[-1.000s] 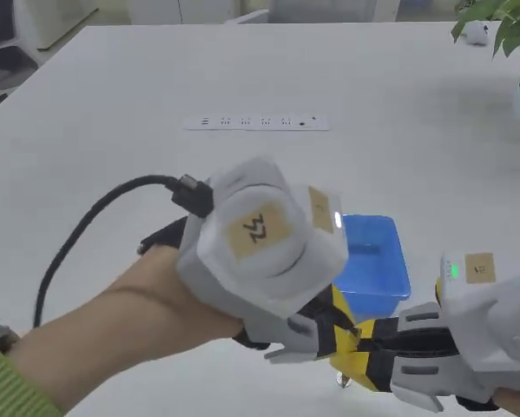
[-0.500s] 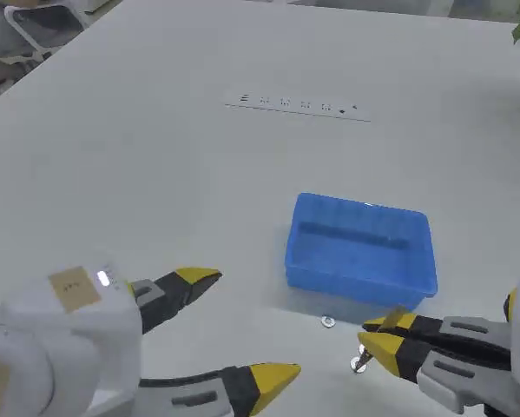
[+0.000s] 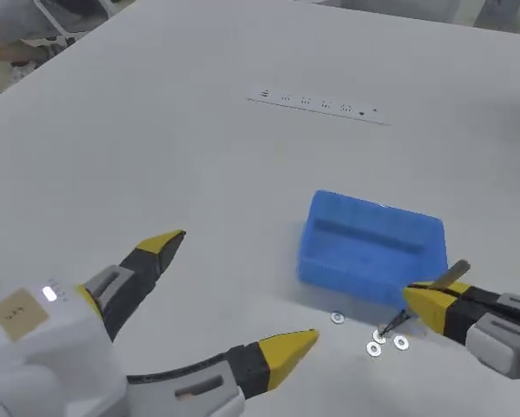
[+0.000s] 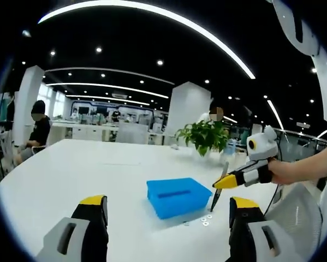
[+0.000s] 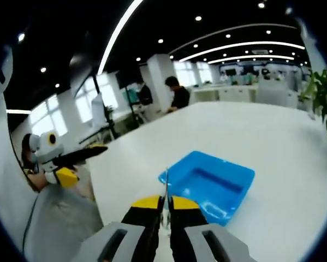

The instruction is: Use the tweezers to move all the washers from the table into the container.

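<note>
We are poising tweezers (image 3: 395,323) beside the blue container (image 3: 355,274).
Our right tool (image 3: 413,301) is gripping them over washers (image 3: 374,349) lying just in front of the container; our left tool (image 3: 240,287) is gaping wide.

Container (image 3: 372,248) just behind washers (image 3: 374,349); bare table (image 3: 199,174) around.

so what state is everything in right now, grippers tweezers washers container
left gripper, open, holding nothing
right gripper, shut on the tweezers
tweezers, tips down among the washers, cannot tell if one is pinched
washers, lying on the table in front of the container
container, upright, open-topped, no washers visible inside
</note>
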`<control>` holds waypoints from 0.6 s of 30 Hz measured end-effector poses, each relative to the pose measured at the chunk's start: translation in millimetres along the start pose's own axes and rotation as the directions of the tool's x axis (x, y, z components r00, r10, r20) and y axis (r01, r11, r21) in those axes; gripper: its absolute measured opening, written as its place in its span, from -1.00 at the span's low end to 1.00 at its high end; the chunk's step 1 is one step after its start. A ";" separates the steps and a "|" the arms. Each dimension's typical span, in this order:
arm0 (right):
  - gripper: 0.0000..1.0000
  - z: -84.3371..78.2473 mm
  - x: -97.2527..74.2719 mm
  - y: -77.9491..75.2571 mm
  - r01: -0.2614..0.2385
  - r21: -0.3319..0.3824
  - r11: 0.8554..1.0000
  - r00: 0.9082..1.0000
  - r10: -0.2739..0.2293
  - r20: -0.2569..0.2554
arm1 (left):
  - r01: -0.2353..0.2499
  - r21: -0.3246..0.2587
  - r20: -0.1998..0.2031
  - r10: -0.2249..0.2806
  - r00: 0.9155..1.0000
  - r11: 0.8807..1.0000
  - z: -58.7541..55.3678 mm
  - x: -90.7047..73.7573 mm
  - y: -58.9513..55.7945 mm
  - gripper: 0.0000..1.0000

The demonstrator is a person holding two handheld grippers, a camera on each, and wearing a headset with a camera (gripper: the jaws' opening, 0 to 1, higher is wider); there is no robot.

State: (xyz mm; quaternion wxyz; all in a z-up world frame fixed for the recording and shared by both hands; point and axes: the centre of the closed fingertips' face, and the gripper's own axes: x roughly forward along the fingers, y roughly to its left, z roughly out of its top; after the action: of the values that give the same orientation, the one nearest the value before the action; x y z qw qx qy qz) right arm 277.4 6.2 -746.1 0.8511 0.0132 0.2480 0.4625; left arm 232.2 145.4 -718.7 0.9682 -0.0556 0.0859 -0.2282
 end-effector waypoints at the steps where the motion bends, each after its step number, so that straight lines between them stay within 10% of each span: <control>1: -0.97 5.0 -0.8 -3.3 0.011 -0.010 1.000 1.000 -0.011 0.011 | 0.001 0.008 -0.008 -0.001 1.000 1.000 -1.5 1.1 -0.7 0.86; 10: -0.97 37.4 -1.6 -42.8 0.103 -0.059 0.993 0.994 -0.101 0.036 | 0.003 0.062 -0.047 0.000 0.999 0.998 -8.1 1.9 -0.4 0.81; 18: -0.96 32.1 23.9 -74.9 0.149 -0.067 0.987 0.989 -0.149 -0.001 | 0.002 0.059 -0.083 0.003 0.997 0.998 -14.6 2.8 0.3 0.76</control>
State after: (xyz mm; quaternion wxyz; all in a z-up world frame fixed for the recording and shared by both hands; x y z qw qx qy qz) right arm 360.6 -11.1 -746.6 0.8824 -0.0353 0.2354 0.4058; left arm 232.0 143.4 -733.4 0.9651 -0.0176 0.1192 -0.2326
